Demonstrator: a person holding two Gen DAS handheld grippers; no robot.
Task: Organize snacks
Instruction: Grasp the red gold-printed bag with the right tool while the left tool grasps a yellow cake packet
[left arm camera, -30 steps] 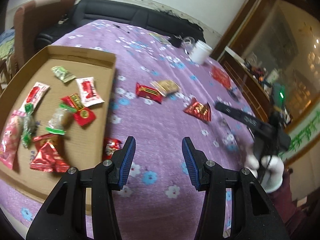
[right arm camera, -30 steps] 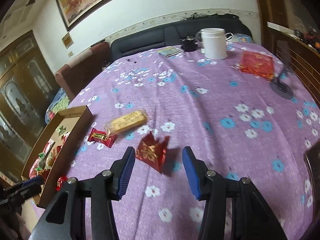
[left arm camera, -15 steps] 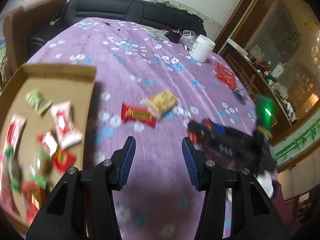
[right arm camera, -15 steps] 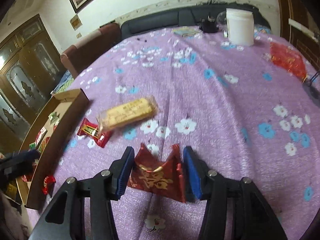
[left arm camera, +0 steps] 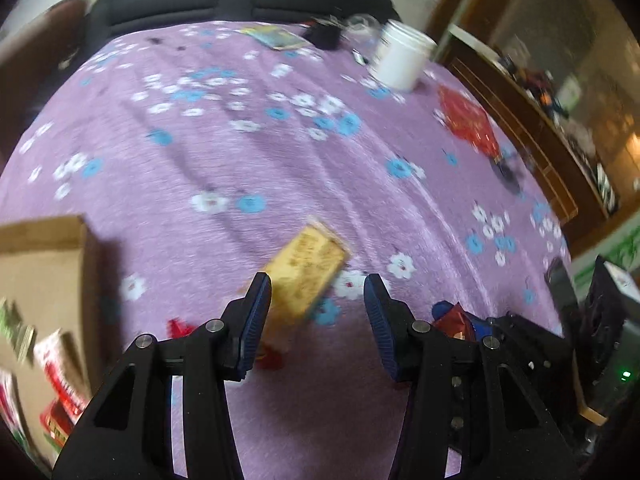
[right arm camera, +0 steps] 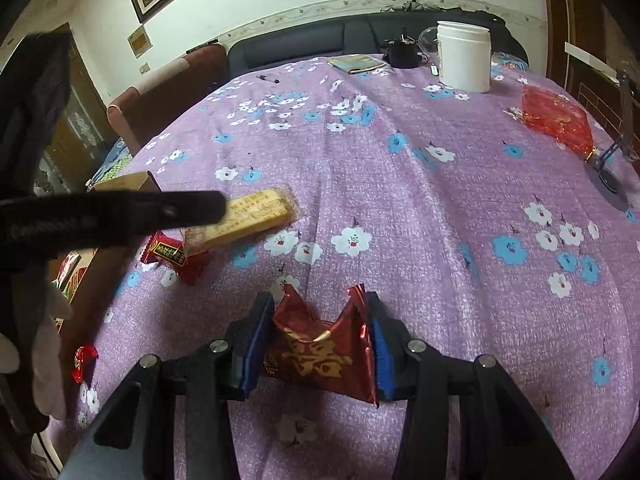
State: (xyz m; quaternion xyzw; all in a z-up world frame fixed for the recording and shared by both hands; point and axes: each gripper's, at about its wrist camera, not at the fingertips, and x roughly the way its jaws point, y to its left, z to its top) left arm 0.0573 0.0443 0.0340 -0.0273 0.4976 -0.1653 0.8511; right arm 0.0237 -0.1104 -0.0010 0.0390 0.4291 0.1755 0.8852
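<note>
My right gripper (right arm camera: 318, 340) is shut on a dark red packet with gold characters (right arm camera: 320, 354), its edges bent up between the blue pads. My left gripper (left arm camera: 318, 312) is open, just above a yellow wafer bar (left arm camera: 306, 270) on the purple flowered cloth. The bar also shows in the right wrist view (right arm camera: 248, 216), with a red wrapped bar (right arm camera: 172, 256) beside it and the left gripper's finger across its left end. The cardboard tray (left arm camera: 44, 260) with several snacks lies at the left. The right gripper (left arm camera: 460, 322) with the red packet shows at lower right.
A white jar (right arm camera: 464, 56), a red mesh bag (right arm camera: 556, 120), a black stand (right arm camera: 612, 176), a booklet (right arm camera: 356, 63) and a dark cup (right arm camera: 402, 54) stand at the far side. A small red candy (right arm camera: 84, 360) lies by the tray. A black sofa is behind.
My left gripper swung right from over the tray to above the yellow bar. My right gripper moved down onto the red packet and closed on it.
</note>
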